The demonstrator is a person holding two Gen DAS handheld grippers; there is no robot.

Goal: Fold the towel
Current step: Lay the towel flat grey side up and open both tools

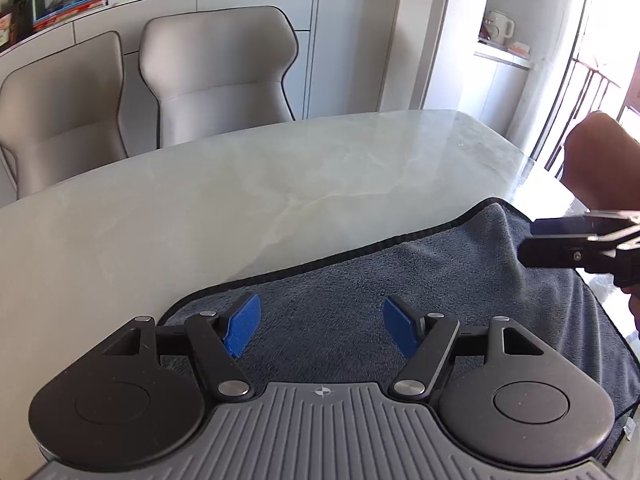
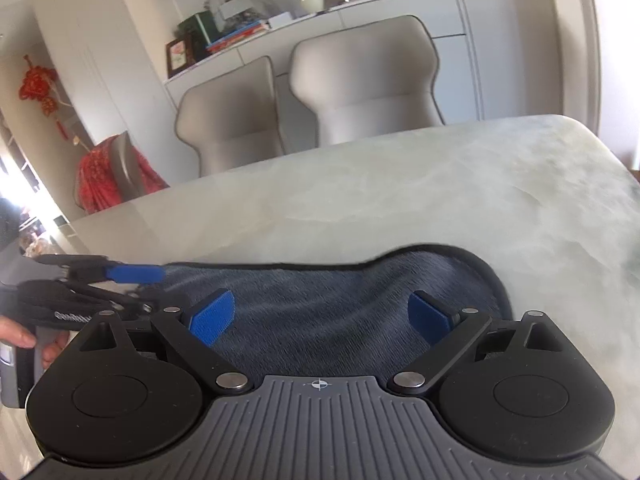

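A dark grey-blue towel (image 1: 400,272) with a black hem lies on the near part of the marble table (image 1: 240,200). My left gripper (image 1: 322,330) is open, its blue pads just above the towel's left part, holding nothing. My right gripper (image 2: 320,318) is open too, over the towel (image 2: 328,304) near its right rounded corner. The right gripper's black body shows at the right edge of the left wrist view (image 1: 580,244). The left gripper's blue finger (image 2: 136,274) shows at the left of the right wrist view. The towel's near edge is hidden under the grippers.
Two beige chairs (image 1: 216,76) stand at the far side of the table. A white cabinet (image 1: 240,4) with a vase, clock and books is behind them. The table's right end (image 1: 516,152) is near a bright balcony door. A red-covered chair (image 2: 116,176) stands far left.
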